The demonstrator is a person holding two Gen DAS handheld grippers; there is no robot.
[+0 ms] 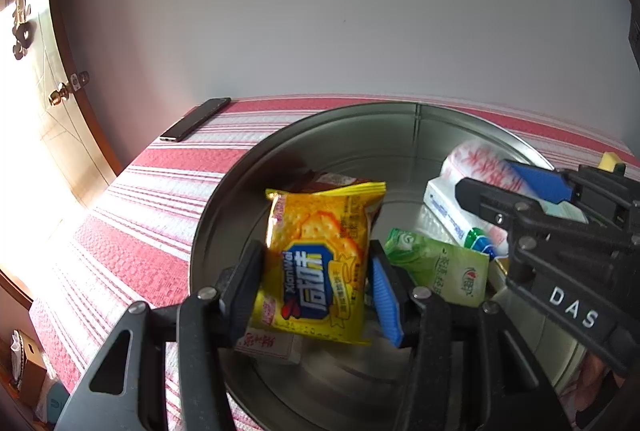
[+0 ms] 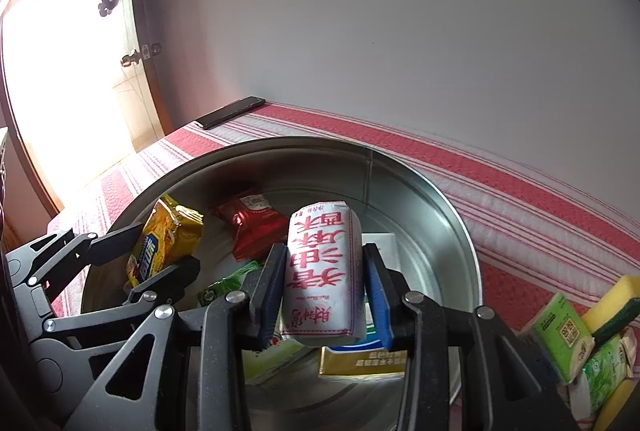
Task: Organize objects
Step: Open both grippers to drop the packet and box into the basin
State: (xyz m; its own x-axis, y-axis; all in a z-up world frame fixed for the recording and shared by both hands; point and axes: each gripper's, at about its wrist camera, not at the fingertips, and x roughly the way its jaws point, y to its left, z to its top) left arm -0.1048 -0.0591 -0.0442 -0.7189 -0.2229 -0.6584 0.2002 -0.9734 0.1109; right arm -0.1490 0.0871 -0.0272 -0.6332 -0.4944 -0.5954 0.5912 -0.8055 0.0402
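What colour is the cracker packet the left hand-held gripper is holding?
Yellow, with a blue label; the cracker packet shows best in the left wrist view.

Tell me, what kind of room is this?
Probably a room in a home: a table under a red striped cloth against a plain wall, a wooden door with a brass handle, and a phone left lying by a metal tub of snacks.

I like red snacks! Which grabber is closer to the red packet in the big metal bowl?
Probably left. The left gripper, holding the yellow cracker pack, sits just beside the red packet; the right gripper is slightly farther back.
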